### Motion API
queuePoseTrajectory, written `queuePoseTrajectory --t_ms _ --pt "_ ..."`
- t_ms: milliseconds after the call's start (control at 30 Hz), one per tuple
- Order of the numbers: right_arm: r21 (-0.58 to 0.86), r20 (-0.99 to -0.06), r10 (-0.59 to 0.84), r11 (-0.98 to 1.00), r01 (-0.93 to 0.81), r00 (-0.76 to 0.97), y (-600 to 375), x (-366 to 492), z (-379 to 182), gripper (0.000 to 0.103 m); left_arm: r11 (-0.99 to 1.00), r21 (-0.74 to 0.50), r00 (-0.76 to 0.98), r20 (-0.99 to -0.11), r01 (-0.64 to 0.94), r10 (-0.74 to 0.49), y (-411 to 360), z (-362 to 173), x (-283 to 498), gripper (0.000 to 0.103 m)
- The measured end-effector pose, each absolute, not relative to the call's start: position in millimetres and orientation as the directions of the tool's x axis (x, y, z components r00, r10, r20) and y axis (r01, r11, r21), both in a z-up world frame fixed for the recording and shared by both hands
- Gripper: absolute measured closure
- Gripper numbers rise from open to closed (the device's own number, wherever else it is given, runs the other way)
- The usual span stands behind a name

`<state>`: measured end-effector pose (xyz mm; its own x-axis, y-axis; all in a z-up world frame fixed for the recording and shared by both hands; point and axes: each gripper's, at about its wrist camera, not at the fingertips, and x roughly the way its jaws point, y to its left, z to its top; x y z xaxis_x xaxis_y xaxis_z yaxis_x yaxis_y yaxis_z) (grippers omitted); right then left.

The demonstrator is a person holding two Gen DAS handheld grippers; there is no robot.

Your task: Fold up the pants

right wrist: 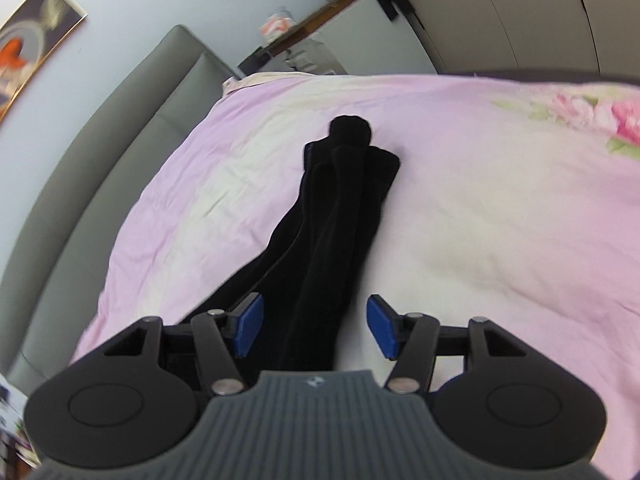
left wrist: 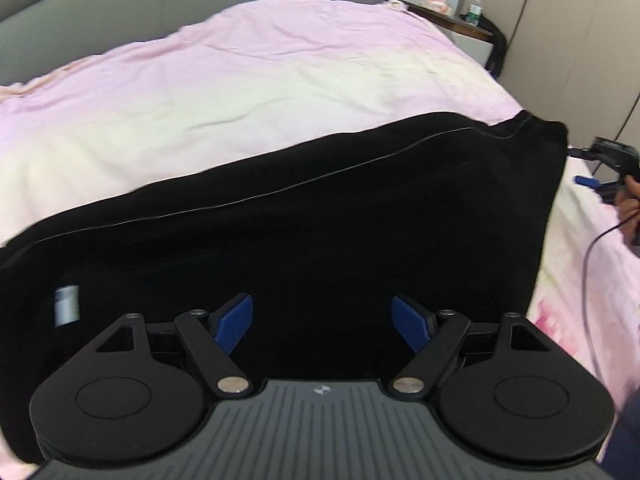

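Observation:
The black pants [left wrist: 320,216] lie flat on the pink bedsheet [left wrist: 240,80], with a white label [left wrist: 67,305] near their left end. My left gripper [left wrist: 322,322] is open above the pants' near edge, holding nothing. In the right wrist view the pants [right wrist: 336,208] stretch away along the bed, legs laid together, with a bunched far end. My right gripper [right wrist: 314,326] is open, its blue fingers on either side of the pants' near end, not closed on it. The right gripper also shows at the right edge of the left wrist view [left wrist: 600,168].
A grey padded headboard [right wrist: 100,152] runs along the bed's far side. A nightstand [left wrist: 452,20] with a bottle [left wrist: 475,8] stands beyond the bed's corner. A cable [left wrist: 588,272] hangs from the right gripper. The sheet has a floral print [right wrist: 600,120].

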<state>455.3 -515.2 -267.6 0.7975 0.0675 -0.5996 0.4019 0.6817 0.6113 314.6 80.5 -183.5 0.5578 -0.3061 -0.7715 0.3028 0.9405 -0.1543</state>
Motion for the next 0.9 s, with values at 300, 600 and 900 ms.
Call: queuePoseTrajectory --t_ms 300,600,900 --pt "0.695 -0.59 0.109 0.573 0.435 0.8 -562.3 509.8 -293.4 0.046 0.902 -0.221 0.5 -0.771 0.371 -0.395 -28.1 -204.6 366.6 0.01" --pt "0.654 -0.603 0.1 0.63 0.419 0.791 -566.0 531.0 -311.0 0.087 0.922 -0.3 0.483 -0.787 0.245 -0.384 -27.3 -231.8 376.4 0.01" --pt "0.55 -0.576 0.028 0.753 0.362 0.817 -551.6 525.2 -294.3 0.089 0.986 -0.17 0.487 -0.861 0.0 -0.148 16.7 -233.8 374.8 0.014"
